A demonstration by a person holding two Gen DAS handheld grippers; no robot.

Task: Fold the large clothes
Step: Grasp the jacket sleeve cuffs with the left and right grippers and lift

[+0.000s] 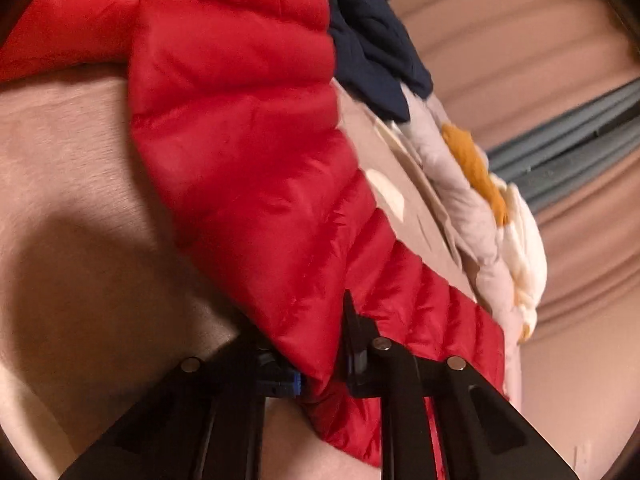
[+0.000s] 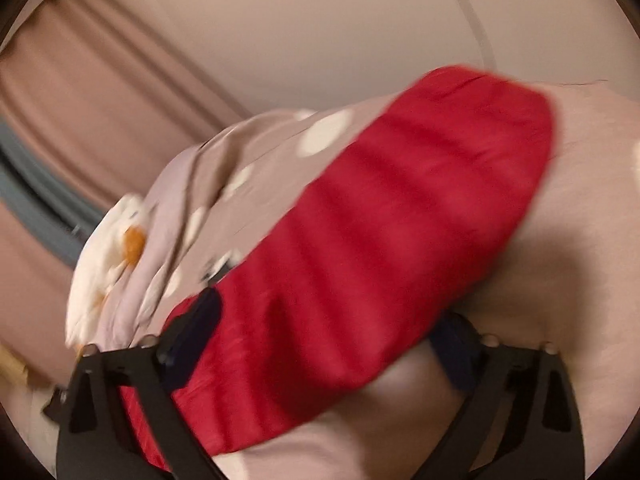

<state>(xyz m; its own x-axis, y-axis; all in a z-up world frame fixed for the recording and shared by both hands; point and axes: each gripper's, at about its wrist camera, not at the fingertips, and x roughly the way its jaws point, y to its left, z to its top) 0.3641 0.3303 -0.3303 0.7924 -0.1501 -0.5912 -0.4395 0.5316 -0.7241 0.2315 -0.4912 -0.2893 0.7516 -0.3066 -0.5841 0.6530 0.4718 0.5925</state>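
Observation:
A red quilted puffer jacket (image 1: 240,152) lies across a pinkish-beige bed (image 1: 72,168). In the left wrist view my left gripper (image 1: 316,346) is at the jacket's near bottom edge, shut on a pinch of the red fabric. The blurred right wrist view shows the same jacket (image 2: 380,208) running up and to the right. My right gripper (image 2: 328,332) stands wide, with the jacket's near end between its fingers. Its left finger (image 2: 200,320) rests at the jacket's edge. Its right finger (image 2: 456,348) is partly hidden under the fabric, and I see no squeeze.
A crumpled mauve duvet (image 1: 460,184) with white dots and an orange-and-white flower print lies beside the jacket. A dark navy garment (image 1: 372,48) sits further back. Pink curtains (image 1: 520,40) and grey-blue bars (image 1: 568,136) stand beyond the bed.

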